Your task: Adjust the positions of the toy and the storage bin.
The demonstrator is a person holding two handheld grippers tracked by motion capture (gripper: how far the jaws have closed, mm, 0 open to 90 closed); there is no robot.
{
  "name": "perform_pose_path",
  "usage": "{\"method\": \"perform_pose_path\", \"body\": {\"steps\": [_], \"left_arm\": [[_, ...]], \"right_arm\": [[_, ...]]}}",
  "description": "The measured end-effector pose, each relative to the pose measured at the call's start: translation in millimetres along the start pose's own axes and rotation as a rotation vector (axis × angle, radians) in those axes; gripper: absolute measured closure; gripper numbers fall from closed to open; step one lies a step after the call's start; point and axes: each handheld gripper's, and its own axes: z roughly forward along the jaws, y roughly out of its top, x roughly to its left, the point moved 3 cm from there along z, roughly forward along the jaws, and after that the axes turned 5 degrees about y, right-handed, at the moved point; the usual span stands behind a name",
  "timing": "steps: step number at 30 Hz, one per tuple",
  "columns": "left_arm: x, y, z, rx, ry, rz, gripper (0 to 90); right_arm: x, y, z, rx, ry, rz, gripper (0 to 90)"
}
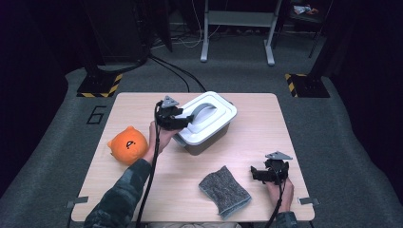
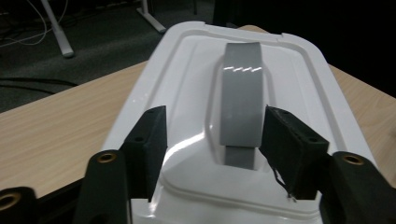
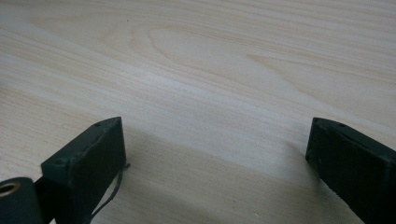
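Between the left gripper's (image 2: 212,140) spread jaws sits the grey handle (image 2: 240,105) of the white lidded box (image 1: 206,122), seemingly not yet pinched, table (image 1: 266,123) centre. At five o'clock, right gripper (image 3: 215,154) gapes over bare wood beside the grey cloth (image 1: 224,190).

— What is sitting on the table (image 1: 266,128) away from the work?

— An orange plush toy (image 1: 127,145) is lying near the table's left edge (dark markings on its front). A grey knitted cloth (image 1: 224,191) is lying near the table's front edge, well apart from the toy.

— And beyond the table?

— A grey metal frame (image 1: 237,26) is standing on the floor.
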Motion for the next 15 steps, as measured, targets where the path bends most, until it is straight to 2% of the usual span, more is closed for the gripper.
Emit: {"method": "perform_pose_path", "body": {"steps": [2, 3, 6, 7, 9, 10, 15], "left_arm": [[7.5, -1.2, -5.9, 0.006, -0.001, 0.007, 36.5], [10.9, -2.2, -8.9, 0.002, -0.018, 0.011, 34.0], [14.9, -5.2, -13.5, 0.006, -0.024, 0.021, 32.0], [15.9, -6.8, -14.9, 0.007, -0.042, 0.02, 31.6], [17.3, -10.2, -16.4, 0.004, -0.036, 0.015, 30.6], [18.5, -12.6, -17.5, 0.013, -0.055, 0.014, 30.3], [19.8, -19.9, -23.0, 0.027, -0.068, 0.025, 26.9]], "right_arm": [[0.0, 0.0, 0.0, 0.0, 0.0, 0.0, 3.9], [0.0, 0.0, 0.0, 0.0, 0.0, 0.0, 3.9], [0.0, 0.0, 0.0, 0.0, 0.0, 0.0, 3.9], [0.0, 0.0, 0.0, 0.0, 0.0, 0.0, 3.9], [0.0, 0.0, 0.0, 0.0, 0.0, -0.001, 3.9], [0.0, 0.0, 0.0, 0.0, 0.0, -0.001, 3.9], [0.0, 0.0, -0.2, 0.001, -0.003, 0.0, 3.9]]}}
